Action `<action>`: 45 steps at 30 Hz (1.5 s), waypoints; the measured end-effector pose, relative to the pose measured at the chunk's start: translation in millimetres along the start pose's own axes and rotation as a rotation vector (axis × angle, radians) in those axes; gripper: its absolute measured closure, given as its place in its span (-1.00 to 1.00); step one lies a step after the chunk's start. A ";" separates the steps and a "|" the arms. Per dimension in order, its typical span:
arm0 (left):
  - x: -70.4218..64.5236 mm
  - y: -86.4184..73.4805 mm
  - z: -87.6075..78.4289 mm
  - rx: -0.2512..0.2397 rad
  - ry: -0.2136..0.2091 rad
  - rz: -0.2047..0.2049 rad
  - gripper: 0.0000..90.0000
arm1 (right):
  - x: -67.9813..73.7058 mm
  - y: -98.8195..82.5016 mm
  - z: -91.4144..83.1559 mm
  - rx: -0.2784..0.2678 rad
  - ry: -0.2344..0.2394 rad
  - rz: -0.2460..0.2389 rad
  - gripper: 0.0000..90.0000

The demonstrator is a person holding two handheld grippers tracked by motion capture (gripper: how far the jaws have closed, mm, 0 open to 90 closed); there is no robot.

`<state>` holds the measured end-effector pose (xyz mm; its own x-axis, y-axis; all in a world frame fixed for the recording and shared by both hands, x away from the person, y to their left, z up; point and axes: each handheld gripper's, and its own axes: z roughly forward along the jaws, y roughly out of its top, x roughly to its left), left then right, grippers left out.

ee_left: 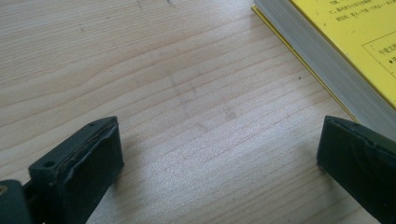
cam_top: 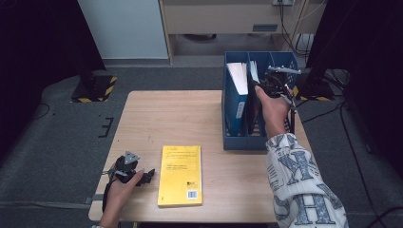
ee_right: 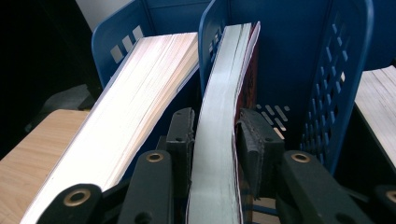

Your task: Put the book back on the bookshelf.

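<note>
Book [ee_right: 215, 140] pinched firmly in right gripper [ee_right: 215, 135], upright in mid slot of blue file rack [cam_top: 237, 140] at table's far right corner. Lower straight, w/o snagging divider; left gripper [ee_left: 219, 149] wide open, empty.

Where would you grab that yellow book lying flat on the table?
Probably by its long left edge. The yellow book lies flat, so only its thin sides offer a hold. The left gripper rests beside that edge with jaws open, and its view shows the page block facing it. Come in low, from the left.
</note>
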<state>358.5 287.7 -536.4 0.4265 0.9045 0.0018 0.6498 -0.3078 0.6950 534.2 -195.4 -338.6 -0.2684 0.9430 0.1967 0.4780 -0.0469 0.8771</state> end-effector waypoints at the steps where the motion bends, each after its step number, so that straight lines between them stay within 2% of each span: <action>1: -0.1 0.0 0.0 0.000 0.000 0.000 -1.00 | -0.8 0.1 -0.8 -0.002 0.006 0.008 0.45; 17: -0.1 0.1 0.1 0.000 -0.001 0.001 -1.00 | -5.4 1.4 -15.3 -0.022 0.045 0.003 0.11; 25: -0.3 0.2 0.2 0.000 0.000 0.000 -1.00 | -5.4 1.5 -28.8 -0.032 0.054 -0.033 -0.10; 33: -0.5 0.3 0.3 0.000 0.001 0.001 -1.00 | -5.6 -4.2 -43.6 -0.049 0.083 -0.071 -0.29; 35: -0.5 0.3 0.3 0.000 0.001 0.001 -1.00 | -5.1 -7.3 -47.3 -0.054 0.079 -0.090 -0.34; 36: -0.6 0.2 0.3 -0.001 0.001 0.001 -1.00 | -4.3 -10.3 -51.1 -0.053 0.077 -0.114 -0.39; 45: -0.8 0.3 0.4 -0.001 0.001 0.001 -1.00 | -7.1 -20.5 -61.4 -0.056 0.085 -0.126 -0.50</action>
<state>358.6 286.8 -536.5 0.4266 0.9044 0.0035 0.6488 -0.3088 0.6955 475.0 -221.4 -331.0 -0.3945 0.9112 0.1183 0.3897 0.0493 0.9196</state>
